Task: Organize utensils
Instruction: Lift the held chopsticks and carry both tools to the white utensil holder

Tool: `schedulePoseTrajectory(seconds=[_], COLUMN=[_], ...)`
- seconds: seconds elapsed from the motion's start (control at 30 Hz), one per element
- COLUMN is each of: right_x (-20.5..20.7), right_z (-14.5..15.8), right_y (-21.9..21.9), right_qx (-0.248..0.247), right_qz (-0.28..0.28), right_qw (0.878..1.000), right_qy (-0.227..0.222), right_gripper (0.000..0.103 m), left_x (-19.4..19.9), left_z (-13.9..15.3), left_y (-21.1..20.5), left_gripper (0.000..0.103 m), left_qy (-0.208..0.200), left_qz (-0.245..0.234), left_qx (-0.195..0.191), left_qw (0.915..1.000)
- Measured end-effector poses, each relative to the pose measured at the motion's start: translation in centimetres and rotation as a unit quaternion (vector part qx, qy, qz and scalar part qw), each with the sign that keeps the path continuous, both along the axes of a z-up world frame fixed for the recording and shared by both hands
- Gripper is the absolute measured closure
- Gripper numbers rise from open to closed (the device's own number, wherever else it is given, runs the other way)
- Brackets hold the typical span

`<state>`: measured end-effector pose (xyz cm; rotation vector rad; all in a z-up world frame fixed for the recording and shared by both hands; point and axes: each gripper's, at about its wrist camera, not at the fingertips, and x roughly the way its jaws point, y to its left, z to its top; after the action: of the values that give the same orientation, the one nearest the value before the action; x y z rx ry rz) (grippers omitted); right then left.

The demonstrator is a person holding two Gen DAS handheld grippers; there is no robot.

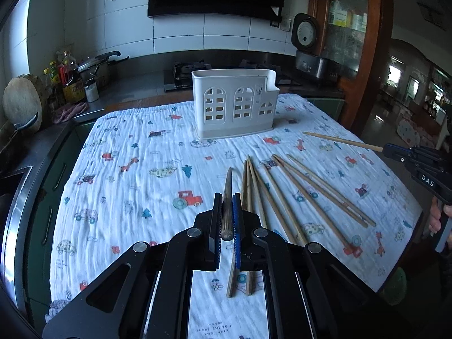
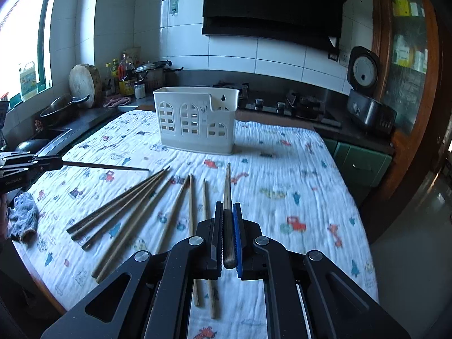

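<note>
A white utensil holder (image 1: 234, 101) (image 2: 195, 118) with arched cut-outs stands at the far side of a printed cloth (image 1: 141, 169). Several wooden chopsticks (image 1: 325, 185) (image 2: 118, 197) lie fanned out on the cloth. My left gripper (image 1: 226, 197) is shut on one chopstick (image 1: 228, 186), held above the cloth and pointing toward the holder. My right gripper (image 2: 227, 206) is shut on another chopstick (image 2: 226, 186) in the same way. Each wrist view also shows the other gripper (image 1: 385, 149) (image 2: 60, 163) at the frame's edge with its chopstick (image 1: 339, 140) (image 2: 104, 166) sticking out.
Behind the table runs a dark counter with a gas stove (image 2: 299, 104), an open rice cooker (image 2: 364, 93), bottles (image 2: 125, 76), a pot (image 2: 154, 70) and a round chopping board (image 2: 84, 83). A sink (image 2: 53, 135) is at the left, and a grey rag (image 2: 24, 221) lies on the table's left edge.
</note>
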<state>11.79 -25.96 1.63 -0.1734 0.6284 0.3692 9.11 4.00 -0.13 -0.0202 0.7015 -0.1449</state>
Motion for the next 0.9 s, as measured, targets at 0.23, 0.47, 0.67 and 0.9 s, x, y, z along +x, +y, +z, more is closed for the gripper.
schedulePoseTrajectory(seconds=[0.23, 0.47, 0.67, 0.9], right_x=[1.0, 0.3, 0.4, 2.4], right_z=[0.8, -0.9, -1.0, 1.5], right_y=[0.9, 0.8, 0.8, 0.9], right_qx=[-0.006, 0.014, 0.051, 0.071], right_qz=[0.011, 0.001, -0.008, -0.004], right_qw=[1.000, 1.000, 0.999, 0.997], right_qy=[0.008, 0.018, 0.010, 0.011], right_gripper=[0.096, 0.096, 0.096, 0.096], left_x=[2.0, 2.3, 2.5, 3.5], left_z=[1.6, 1.9, 2.1, 3.7], left_y=[0.1, -0.2, -0.4, -0.2], left_gripper=[0.097, 0.097, 0.097, 0.097], left_qy=[-0.008, -0.015, -0.018, -0.020], left_qz=[-0.002, -0.006, -0.006, -0.014], left_qx=[-0.006, -0.002, -0.002, -0.010], left_qw=[0.9999, 0.9999, 0.9998, 0.9997])
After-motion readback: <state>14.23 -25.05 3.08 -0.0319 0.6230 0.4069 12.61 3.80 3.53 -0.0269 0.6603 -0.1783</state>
